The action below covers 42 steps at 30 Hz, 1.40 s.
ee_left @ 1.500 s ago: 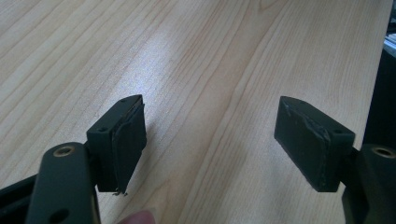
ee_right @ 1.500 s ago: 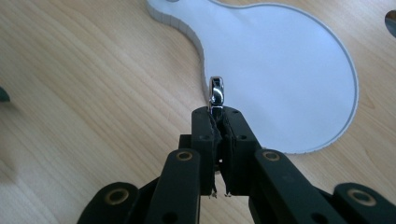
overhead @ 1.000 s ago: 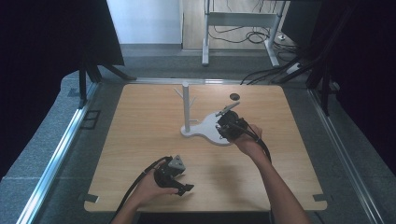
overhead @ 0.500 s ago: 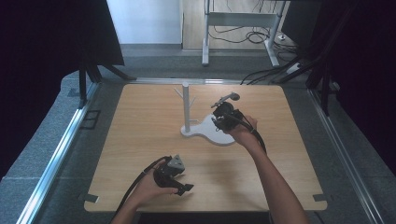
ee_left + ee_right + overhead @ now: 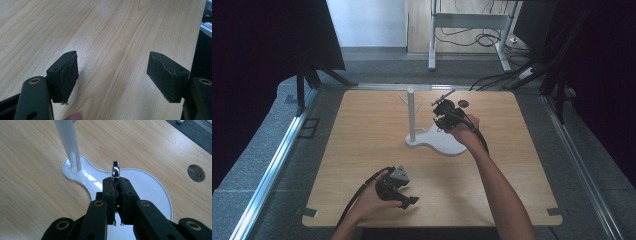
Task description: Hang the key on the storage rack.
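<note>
Above the white stand point(image 5: 147, 185), the right gripper point(image 5: 115, 178) clamps what looks like a chrome ring point(image 5: 115, 169).

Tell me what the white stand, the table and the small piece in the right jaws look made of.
Stand: glossy white, probably plastic or painted metal; its base mirrors light.
Table: pale wood or wood-look laminate, matte, with visible grain.
Small piece in the right gripper: shiny, chrome-like metal, judging by its bright reflections.

White stand point(image 5: 412, 116) blocks table's middle
</note>
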Tool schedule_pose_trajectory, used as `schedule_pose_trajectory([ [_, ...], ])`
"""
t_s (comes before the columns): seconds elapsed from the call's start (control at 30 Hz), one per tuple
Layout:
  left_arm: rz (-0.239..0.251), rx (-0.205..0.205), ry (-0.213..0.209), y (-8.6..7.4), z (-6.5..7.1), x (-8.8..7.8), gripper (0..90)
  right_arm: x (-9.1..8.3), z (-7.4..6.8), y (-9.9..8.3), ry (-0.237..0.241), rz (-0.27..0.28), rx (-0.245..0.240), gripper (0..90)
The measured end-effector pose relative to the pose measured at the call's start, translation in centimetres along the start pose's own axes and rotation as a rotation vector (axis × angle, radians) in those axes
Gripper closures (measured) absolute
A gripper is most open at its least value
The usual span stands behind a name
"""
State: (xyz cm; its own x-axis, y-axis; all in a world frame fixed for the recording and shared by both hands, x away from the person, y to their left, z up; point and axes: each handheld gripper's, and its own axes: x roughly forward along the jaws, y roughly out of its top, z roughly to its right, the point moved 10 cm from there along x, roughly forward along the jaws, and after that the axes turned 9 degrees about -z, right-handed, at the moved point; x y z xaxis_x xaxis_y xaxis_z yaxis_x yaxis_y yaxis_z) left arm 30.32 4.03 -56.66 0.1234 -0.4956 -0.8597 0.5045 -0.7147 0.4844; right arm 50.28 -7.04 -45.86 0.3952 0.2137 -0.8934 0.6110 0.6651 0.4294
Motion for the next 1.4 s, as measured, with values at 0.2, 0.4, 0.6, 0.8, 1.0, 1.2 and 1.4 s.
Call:
schedule_pose_trajectory([
  [0.2,0.0,0.002,-0.005,0.0,0.1,0.0,25.8,0.3,0.8,1.3,-0.003,0.008,0.022,84.8],
  [0.4,0.003,0.001,-0.006,0.1,0.2,0.0,25.8,0.7,0.9,2.3,-0.008,0.008,0.026,84.8],
  [0.6,0.003,0.008,-0.012,0.1,0.4,0.1,25.9,1.2,0.9,3.2,-0.01,0.008,0.03,84.8],
  [0.8,0.011,0.004,-0.012,0.1,0.3,-0.1,25.9,1.4,1.1,4.3,-0.015,0.017,0.033,84.8],
  [1.0,0.013,0.008,-0.016,0.1,0.2,-0.2,25.9,1.3,1.3,5.4,-0.025,0.037,0.04,84.8],
  [1.2,0.017,0.004,-0.018,0.1,0.1,-0.3,25.9,1.3,1.4,6.0,-0.026,0.04,0.036,84.8],
  [1.4,0.018,0.0,-0.019,0.1,0.1,-0.4,25.9,1.4,1.1,6.7,-0.028,0.043,0.021,84.8],
])
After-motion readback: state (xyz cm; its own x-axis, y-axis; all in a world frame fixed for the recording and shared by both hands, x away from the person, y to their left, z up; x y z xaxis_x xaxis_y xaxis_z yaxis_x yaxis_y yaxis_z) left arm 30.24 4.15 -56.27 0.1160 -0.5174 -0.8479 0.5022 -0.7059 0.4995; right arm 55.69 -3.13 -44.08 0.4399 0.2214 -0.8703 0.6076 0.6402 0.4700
